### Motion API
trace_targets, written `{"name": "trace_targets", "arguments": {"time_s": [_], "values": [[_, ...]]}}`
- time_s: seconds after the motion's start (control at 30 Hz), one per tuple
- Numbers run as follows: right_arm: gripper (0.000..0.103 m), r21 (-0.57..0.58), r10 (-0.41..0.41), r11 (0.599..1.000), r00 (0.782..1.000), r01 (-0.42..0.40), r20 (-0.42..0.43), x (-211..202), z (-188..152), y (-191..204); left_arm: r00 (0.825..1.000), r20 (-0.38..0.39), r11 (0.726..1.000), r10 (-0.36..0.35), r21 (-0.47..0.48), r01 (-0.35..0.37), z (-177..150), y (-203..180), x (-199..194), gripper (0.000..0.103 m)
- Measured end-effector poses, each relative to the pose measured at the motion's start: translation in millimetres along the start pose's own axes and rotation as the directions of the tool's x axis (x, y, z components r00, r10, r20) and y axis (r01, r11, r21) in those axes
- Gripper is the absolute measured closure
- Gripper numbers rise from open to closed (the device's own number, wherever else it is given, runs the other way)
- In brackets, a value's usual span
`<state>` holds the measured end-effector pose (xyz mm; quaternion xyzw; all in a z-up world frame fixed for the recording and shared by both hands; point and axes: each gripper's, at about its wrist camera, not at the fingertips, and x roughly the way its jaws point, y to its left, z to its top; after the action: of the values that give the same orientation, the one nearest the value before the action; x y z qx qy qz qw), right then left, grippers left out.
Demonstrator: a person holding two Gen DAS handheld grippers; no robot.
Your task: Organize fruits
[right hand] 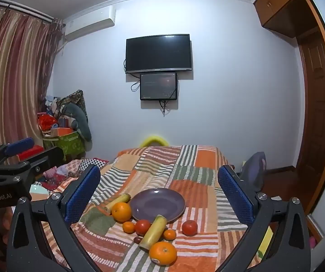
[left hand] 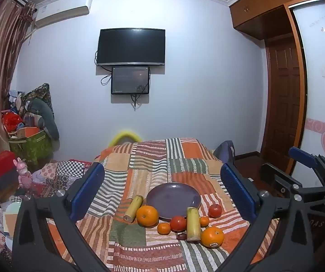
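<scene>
Glossy plate [left hand: 173, 198] on woven cloth [left hand: 139, 172]

Home bedroom: curtains [right hand: 10, 72], wall television [left hand: 130, 46], wardrobe [left hand: 271, 6].

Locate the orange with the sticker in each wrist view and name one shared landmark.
Left wrist: orange with the sticker sits low, right of centre, nearest the camera, beside a banana piece.
Right wrist: it sits bottom centre, at that banana piece's near end.
Shared landmark: purple plate behind the fruit.
</scene>
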<state>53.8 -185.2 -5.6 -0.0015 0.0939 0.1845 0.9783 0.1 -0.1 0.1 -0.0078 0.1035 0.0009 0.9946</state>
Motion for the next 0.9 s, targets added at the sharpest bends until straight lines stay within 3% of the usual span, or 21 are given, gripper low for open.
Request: {"name": "trace_targets", "arguments": {"time_s": [0.27,0.9], "values": [[0.000,0.007,-0.004,1.000,1.000,0.004,0.003,-1,3,-1,1.000,-0.003,1.000,0.025,0.000,-0.025,-5,-11,9,0.000],[0.000,0.003,-0.007,1.000,1.000,0.007,0.006,1,1,-2,1.000,-0.008,1.000,0.000,-0.019,0.000,-6,-1,5,0.000]]}}
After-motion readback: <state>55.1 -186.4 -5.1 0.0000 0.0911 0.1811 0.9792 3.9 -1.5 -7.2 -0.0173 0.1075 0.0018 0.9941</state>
